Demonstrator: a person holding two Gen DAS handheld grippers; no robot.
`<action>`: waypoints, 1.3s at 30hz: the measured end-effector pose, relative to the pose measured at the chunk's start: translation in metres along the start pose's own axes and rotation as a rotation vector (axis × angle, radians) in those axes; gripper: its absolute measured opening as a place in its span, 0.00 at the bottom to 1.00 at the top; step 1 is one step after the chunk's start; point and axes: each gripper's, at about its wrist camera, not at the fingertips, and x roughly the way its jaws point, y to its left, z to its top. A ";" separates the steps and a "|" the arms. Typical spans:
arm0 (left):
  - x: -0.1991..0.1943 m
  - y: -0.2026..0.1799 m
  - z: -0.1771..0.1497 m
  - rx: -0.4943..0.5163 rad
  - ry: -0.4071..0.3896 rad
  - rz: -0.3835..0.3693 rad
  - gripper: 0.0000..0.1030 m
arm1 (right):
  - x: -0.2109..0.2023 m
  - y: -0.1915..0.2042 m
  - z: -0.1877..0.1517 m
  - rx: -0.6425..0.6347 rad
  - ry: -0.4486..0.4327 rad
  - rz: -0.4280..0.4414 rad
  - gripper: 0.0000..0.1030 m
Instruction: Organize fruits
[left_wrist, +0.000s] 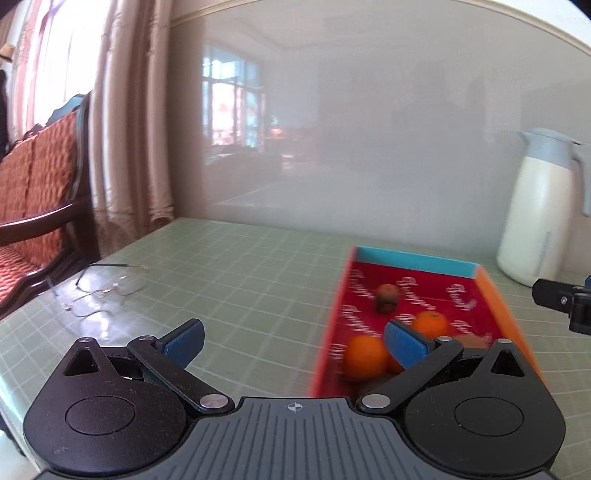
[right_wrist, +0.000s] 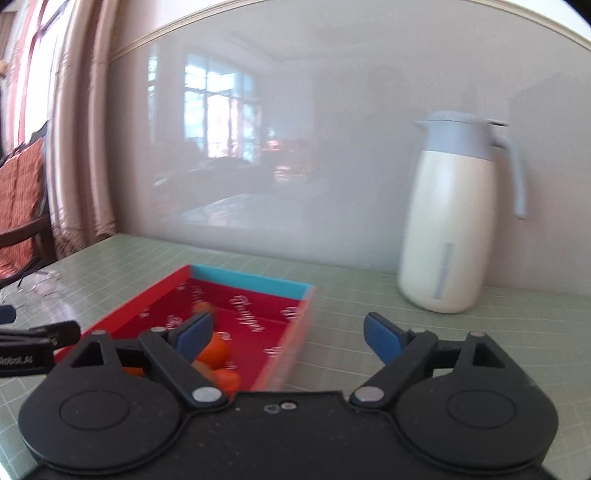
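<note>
A red tray (left_wrist: 439, 291) with a teal far wall and an orange right wall lies on the green table; it also shows in the right wrist view (right_wrist: 255, 325). In it lie several oranges (left_wrist: 364, 356) (right_wrist: 216, 350) and a brown fruit (left_wrist: 386, 297). My left gripper (left_wrist: 293, 341) is open and empty, its right finger over the tray's left part. My right gripper (right_wrist: 288, 334) is open and empty, its left finger over the oranges, its right finger beyond the tray's right wall. The frames are blurred.
A white thermos jug with a grey lid (left_wrist: 539, 210) (right_wrist: 452, 218) stands at the back right by the glossy wall. Eyeglasses (left_wrist: 107, 290) lie on the table at the left. A wooden chair with a red cushion (left_wrist: 33, 206) stands beyond the left edge.
</note>
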 end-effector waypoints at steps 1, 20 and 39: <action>-0.003 -0.008 -0.001 0.005 0.001 -0.013 1.00 | -0.008 -0.011 -0.006 0.011 -0.013 -0.021 0.91; -0.113 -0.072 -0.039 0.147 -0.018 -0.139 1.00 | -0.131 -0.066 -0.067 0.059 -0.012 -0.142 0.92; -0.129 -0.060 -0.051 0.125 -0.120 -0.118 1.00 | -0.101 -0.031 -0.066 -0.030 -0.013 -0.057 0.95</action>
